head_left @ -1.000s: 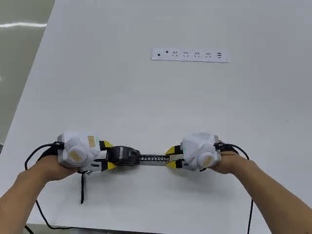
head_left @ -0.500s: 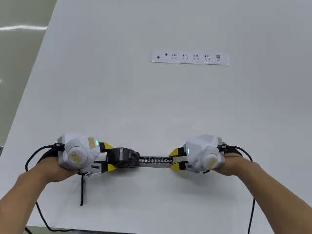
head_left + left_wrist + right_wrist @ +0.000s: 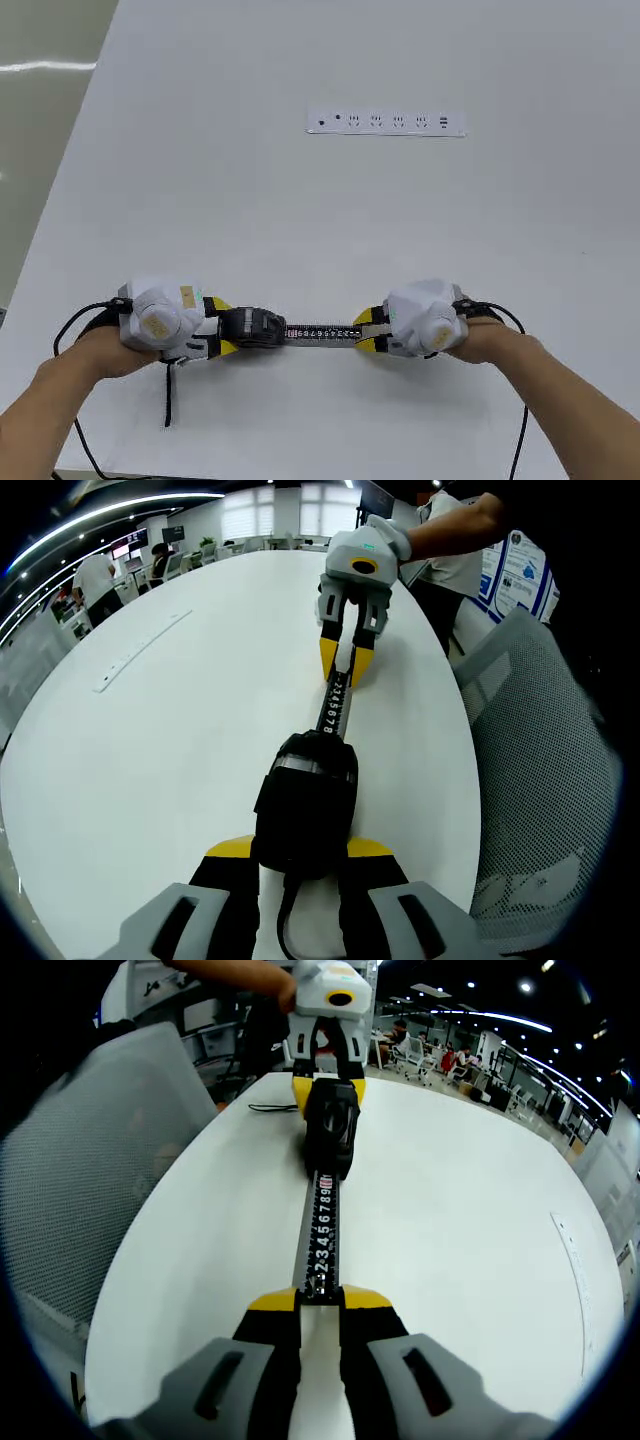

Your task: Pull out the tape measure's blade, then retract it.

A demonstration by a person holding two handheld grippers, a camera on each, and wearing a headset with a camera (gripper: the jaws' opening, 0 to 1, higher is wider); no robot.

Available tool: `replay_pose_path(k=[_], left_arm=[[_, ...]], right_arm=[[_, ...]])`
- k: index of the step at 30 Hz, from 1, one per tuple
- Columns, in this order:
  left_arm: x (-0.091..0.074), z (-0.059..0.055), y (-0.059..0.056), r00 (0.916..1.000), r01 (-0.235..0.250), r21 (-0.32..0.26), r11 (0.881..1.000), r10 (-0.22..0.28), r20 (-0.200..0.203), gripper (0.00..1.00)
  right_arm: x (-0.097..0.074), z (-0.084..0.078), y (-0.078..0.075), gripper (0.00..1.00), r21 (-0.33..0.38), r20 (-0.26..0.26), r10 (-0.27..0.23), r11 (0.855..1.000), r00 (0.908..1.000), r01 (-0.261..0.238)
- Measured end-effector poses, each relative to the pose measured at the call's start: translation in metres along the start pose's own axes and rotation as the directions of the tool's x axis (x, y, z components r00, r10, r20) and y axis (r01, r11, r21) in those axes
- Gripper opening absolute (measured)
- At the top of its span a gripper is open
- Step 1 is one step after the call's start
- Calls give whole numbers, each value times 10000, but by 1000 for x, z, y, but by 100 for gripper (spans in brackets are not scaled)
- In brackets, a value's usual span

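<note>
power strip (image 3: pixel 386 123) lies well beyond; left gripper (image 3: pixel 224 326) fingers (image 3: pixel 232 848) clamp the tape measure (image 3: pixel 252 327), right gripper (image 3: pixel 364 331) fingers (image 3: pixel 272 1302) pinch its blade (image 3: pixel 320 330).

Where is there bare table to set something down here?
The table is bare across the stretch between the power strip and the tape measure, and to either side of the strip. The near edge is crowded: left gripper, tape measure, blade and right gripper in one line.
</note>
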State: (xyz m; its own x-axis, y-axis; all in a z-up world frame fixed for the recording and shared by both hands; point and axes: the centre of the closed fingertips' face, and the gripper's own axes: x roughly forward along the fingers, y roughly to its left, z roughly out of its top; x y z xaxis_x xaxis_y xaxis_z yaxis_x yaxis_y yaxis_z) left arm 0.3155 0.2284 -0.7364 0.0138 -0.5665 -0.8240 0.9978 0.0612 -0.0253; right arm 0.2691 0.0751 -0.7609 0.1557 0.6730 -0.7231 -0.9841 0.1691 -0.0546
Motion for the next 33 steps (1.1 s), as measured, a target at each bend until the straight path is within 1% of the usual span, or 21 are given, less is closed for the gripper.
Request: replay_pose_path(k=[6,13,33], left_arm=[[0,0,0,10000,19,1,10000,-19,-64,27],[1,1,0,10000,2,-74,10000,-3,-48,27],[2,2,0,10000,47,-146,9999,-48,-83,27]], right_arm=[[-4,-5,1,11,-2,-87,-3,10000,10000,3],[-10,-11,1,11,37,-183,-9,10000,9998,9],[-27,-34,3,11,177,-536,-69,9998,9985,79]])
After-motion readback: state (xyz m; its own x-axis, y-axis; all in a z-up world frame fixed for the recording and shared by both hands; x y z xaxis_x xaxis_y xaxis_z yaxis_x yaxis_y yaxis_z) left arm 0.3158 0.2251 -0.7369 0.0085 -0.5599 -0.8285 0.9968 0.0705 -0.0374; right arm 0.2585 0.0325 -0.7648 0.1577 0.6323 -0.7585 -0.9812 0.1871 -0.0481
